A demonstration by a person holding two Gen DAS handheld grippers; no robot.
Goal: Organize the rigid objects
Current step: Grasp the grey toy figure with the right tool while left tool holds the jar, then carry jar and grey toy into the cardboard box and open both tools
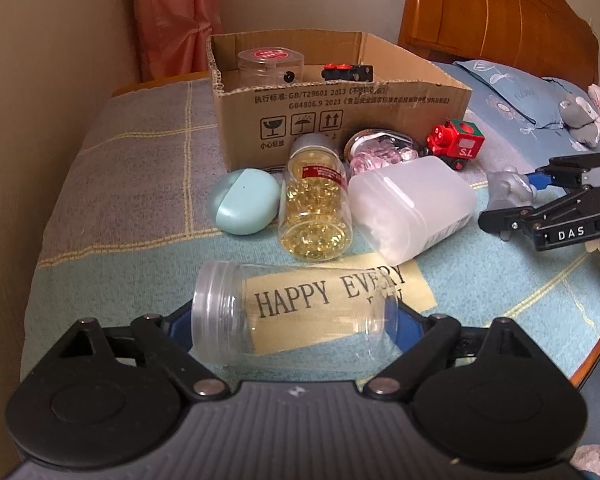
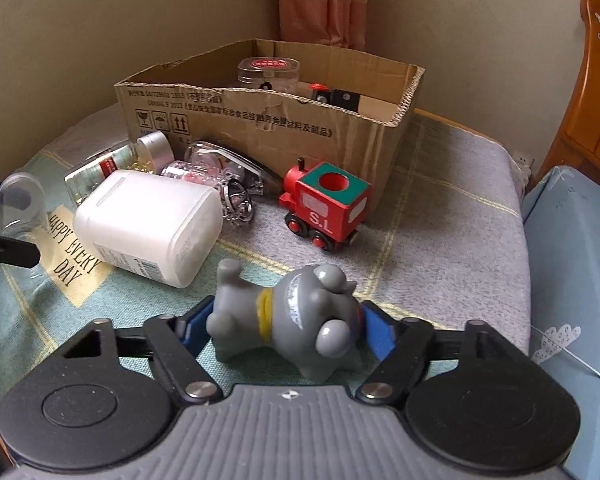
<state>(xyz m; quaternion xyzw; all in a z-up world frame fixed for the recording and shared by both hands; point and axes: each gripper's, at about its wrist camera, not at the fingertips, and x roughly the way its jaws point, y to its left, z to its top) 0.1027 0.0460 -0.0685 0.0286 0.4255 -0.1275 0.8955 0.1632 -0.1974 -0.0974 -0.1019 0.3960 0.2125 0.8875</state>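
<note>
A clear empty plastic jar [image 1: 292,316] lies on its side between the fingers of my left gripper [image 1: 294,322], which is shut on it. My right gripper [image 2: 288,328] is shut on a grey toy dog [image 2: 296,324] lying on its side; they also show in the left wrist view [image 1: 512,190]. A cardboard box [image 1: 340,116] stands at the back and holds a clear red-lidded tub [image 1: 270,65] and a black-and-red toy car [image 1: 346,72]. The box also shows in the right wrist view [image 2: 260,116].
In front of the box lie a mint round case [image 1: 246,200], a bottle of yellow capsules [image 1: 314,200], a white plastic jar [image 1: 410,204], a clear case of pink beads [image 1: 380,150] and a red toy train [image 2: 326,200]. Blue pillows [image 2: 576,280] lie right.
</note>
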